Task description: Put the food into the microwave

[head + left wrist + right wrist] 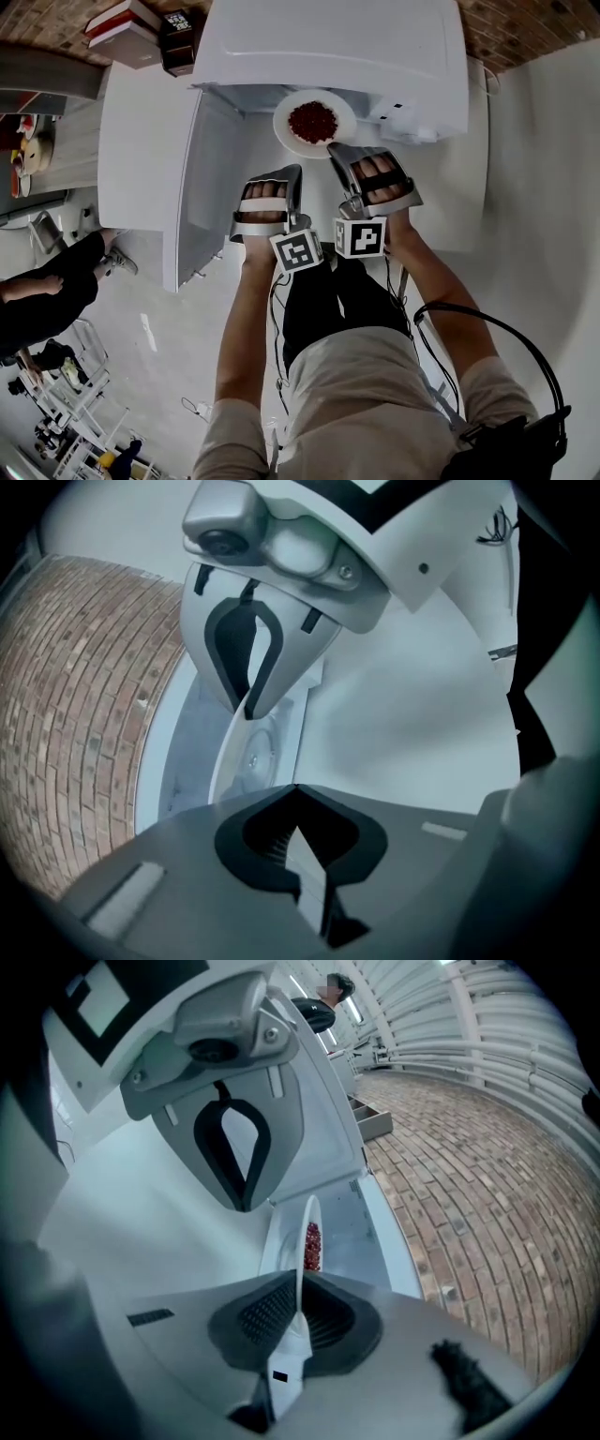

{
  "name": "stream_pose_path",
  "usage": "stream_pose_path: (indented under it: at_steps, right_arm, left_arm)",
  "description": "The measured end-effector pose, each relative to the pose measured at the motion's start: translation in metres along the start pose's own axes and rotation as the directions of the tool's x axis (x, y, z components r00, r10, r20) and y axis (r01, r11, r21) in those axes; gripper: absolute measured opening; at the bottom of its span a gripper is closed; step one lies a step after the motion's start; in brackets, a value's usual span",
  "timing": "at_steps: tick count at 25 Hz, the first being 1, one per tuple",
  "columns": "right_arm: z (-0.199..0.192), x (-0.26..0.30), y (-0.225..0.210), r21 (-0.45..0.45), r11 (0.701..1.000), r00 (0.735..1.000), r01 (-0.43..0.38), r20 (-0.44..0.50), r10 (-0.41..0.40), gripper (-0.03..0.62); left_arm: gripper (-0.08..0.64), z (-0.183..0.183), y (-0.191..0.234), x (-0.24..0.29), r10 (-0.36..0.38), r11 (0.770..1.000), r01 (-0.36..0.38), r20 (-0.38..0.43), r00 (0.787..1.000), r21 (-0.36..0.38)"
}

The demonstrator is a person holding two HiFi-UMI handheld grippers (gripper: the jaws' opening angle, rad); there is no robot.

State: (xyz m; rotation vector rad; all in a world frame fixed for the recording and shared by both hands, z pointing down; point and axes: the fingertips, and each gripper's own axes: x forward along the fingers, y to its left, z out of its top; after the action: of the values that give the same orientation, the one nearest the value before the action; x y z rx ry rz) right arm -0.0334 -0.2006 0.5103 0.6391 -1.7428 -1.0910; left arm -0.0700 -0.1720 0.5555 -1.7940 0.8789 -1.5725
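Note:
A white plate (285, 131) heaped with red food (313, 121) hangs level at the mouth of the white microwave (328, 47), whose door (141, 141) stands swung open to the left. My left gripper (289, 172) is shut on the plate's near-left rim and my right gripper (339, 153) on its near-right rim. In the right gripper view the plate (307, 1211) runs edge-on between the jaws of the right gripper (272, 1241), the red food (312, 1241) on its right face. In the left gripper view the left gripper (272, 752) pinches the plate (230, 761), whose underside shows.
Books (122, 28) and a dark box (178, 37) lie left of the microwave's top. A seated person (47, 291) is at the left, with dishes (33, 150) on a counter beyond. A brick floor (469, 1176) lies beside the microwave. A black cable (506, 337) loops by my right arm.

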Motion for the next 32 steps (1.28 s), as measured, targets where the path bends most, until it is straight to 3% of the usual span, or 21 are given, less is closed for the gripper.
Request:
stream_pose_path:
  at_steps: [2, 9, 16, 32]
  right_arm:
    - [-0.001, 0.011, -0.002, -0.002, 1.0, 1.0, 0.0, -0.011, 0.0, 0.018]
    - [-0.005, 0.043, -0.007, 0.011, 1.0, 0.999, -0.01, -0.052, 0.011, 0.018]
    - [-0.012, 0.072, -0.004, 0.012, 0.999, 0.995, -0.032, -0.09, 0.033, 0.018]
    - [-0.026, 0.126, -0.003, -0.002, 0.998, 0.986, -0.065, -0.152, 0.064, 0.018]
  left_arm:
    - [0.008, -0.004, 0.004, 0.01, 0.008, 0.999, -0.008, -0.004, 1.0, 0.034]
    - [0.008, -0.008, 0.019, 0.034, 0.004, 1.0, -0.005, 0.044, 0.999, 0.01]
    - [0.008, -0.029, 0.028, 0.058, 0.002, 0.995, -0.003, 0.014, 1.0, 0.102]
    - [0.008, -0.04, 0.036, 0.097, -0.002, 0.991, 0.001, 0.009, 1.0, 0.137]
